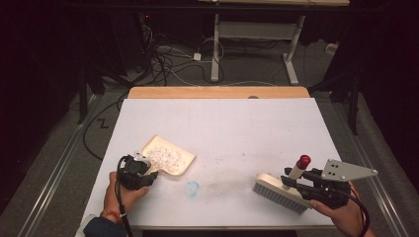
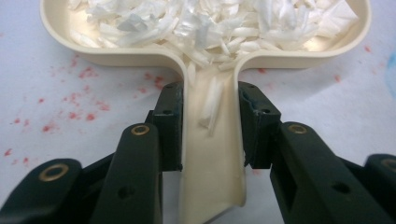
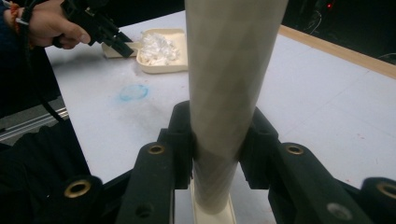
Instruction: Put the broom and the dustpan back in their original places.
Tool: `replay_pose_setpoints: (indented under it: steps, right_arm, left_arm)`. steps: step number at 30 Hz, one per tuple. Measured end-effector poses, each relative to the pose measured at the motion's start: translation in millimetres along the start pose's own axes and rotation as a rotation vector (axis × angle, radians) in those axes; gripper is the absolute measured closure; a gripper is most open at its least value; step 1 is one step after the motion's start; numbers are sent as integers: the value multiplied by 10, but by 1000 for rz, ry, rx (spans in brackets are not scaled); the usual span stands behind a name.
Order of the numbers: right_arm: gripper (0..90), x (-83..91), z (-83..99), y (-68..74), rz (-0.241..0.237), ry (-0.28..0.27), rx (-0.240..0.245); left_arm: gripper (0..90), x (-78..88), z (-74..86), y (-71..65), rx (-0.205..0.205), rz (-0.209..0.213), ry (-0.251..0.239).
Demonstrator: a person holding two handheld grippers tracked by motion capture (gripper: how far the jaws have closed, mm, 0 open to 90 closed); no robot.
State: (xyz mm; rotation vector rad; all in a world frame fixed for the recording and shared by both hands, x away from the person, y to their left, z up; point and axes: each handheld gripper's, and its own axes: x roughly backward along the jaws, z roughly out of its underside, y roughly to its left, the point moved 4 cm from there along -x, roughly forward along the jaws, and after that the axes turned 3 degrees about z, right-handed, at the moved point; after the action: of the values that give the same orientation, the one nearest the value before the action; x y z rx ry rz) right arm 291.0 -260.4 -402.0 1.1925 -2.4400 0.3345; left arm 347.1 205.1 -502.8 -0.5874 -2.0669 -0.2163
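A cream dustpan lies on the white table at the front left, filled with white paper shreds. My left gripper is shut on the dustpan's handle, one pad on each side. At the front right, a hand brush with pale bristles rests on the table, its cream handle tipped with a red cap. My right gripper is shut on that brush handle. In the right gripper view the dustpan and the left gripper show far off.
A faint blue ring mark sits on the table between dustpan and brush. Small red specks dot the table beside the dustpan. The table's wooden far edge borders a dark floor with cables and a desk frame.
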Motion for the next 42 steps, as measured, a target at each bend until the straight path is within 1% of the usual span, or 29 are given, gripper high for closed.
replay_pose_setpoints:
  steps: [2, 4, 5, 6, 8, 9, 11, 13, 14, 15, 16, 17, 19, 21, 22, 23, 25, 26, 27, 29, 31, 32, 33, 36, 37, 38, 39, 41, 42]
  right_arm:
    - [704, -9, -9, -11, -1, 4, 1]
    - [704, -25, -14, -42, -5, 6, -10]
    - [703, -33, -16, -64, 2, 7, -15]
    - [703, -42, -17, -87, 12, 6, -20]
    - [696, -51, -21, -138, 15, 11, -26]
    - [694, -54, -28, -175, 22, 18, -29]
    - [690, -70, -40, -249, 15, 29, -49]
    - [681, -109, -50, -332, 26, 36, -59]
    - [679, -130, -54, -366, 22, 43, -67]
    - [673, -144, -60, -392, 16, 46, -70]
    - [666, -164, -67, -426, 26, 53, -72]
    - [663, -182, -76, -455, 36, 63, -73]
    - [656, -230, -99, -518, 38, 73, -75]
    - [655, -280, -114, -577, 37, 82, -83]
    - [649, -323, -122, -622, 36, 91, -89]
    - [642, -357, -128, -662, 38, 106, -93]
    - [631, -427, -143, -745, 45, 140, -102]
    - [624, -452, -154, -774, 54, 147, -103]
    - [616, -483, -169, -812, 73, 154, -106]
    - [610, -559, -188, -888, 87, 175, -117]
    - [598, -643, -201, -967, 117, 186, -124]
    - [600, -687, -205, -1004, 131, 194, -137]
    - [597, -744, -208, -1050, 141, 194, -145]
    - [585, -873, -203, -1130, 175, 218, -162]
    - [579, -921, -199, -1155, 183, 226, -165]
    - [571, -961, -196, -1178, 204, 234, -169]
    - [568, -1000, -195, -1205, 229, 236, -167]
    - [572, -1071, -193, -1259, 239, 226, -186]
    - [574, -1099, -192, -1279, 249, 224, -193]
  left_arm:
    - [632, -21, -17, 44, 34, -7, -12]
    - [632, -31, -30, 60, 50, -13, -20]
    - [631, -38, -36, 55, 64, -12, -31]
    - [629, -49, -41, 38, 68, -5, -35]
    - [587, -73, -55, -7, 60, -9, -31]
    - [566, -83, -64, -31, 63, -9, -34]
    - [532, -95, -80, -78, 60, -1, -35]
    - [514, -90, -92, -133, 56, 18, -46]
    - [499, -86, -94, -153, 52, 21, -45]
    - [478, -82, -95, -180, 46, 25, -43]
    - [459, -77, -92, -204, 37, 29, -41]
    - [449, -72, -88, -227, 32, 34, -48]
    - [443, -49, -75, -267, 8, 50, -61]
    - [422, -2, -59, -284, -18, 46, -79]
    - [403, 25, -55, -285, -27, 41, -93]
    - [387, 44, -49, -289, -37, 45, -105]
    - [353, 97, -24, -284, -87, 39, -159]
    - [344, 119, -2, -277, -106, 27, -196]
    - [341, 137, 25, -267, -118, 24, -218]
    - [307, 159, 79, -259, -138, 24, -245]
    - [299, 182, 132, -265, -156, 9, -264]
    - [294, 194, 157, -273, -158, 7, -271]
    - [267, 198, 168, -279, -160, 10, -272]
    - [248, 215, 197, -305, -169, 8, -289]
    - [242, 217, 198, -309, -171, 1, -293]
    - [239, 218, 196, -318, -171, 1, -302]
    - [232, 221, 194, -327, -175, 9, -312]
    - [231, 219, 187, -336, -186, 2, -319]
    - [231, 215, 186, -338, -185, 8, -321]
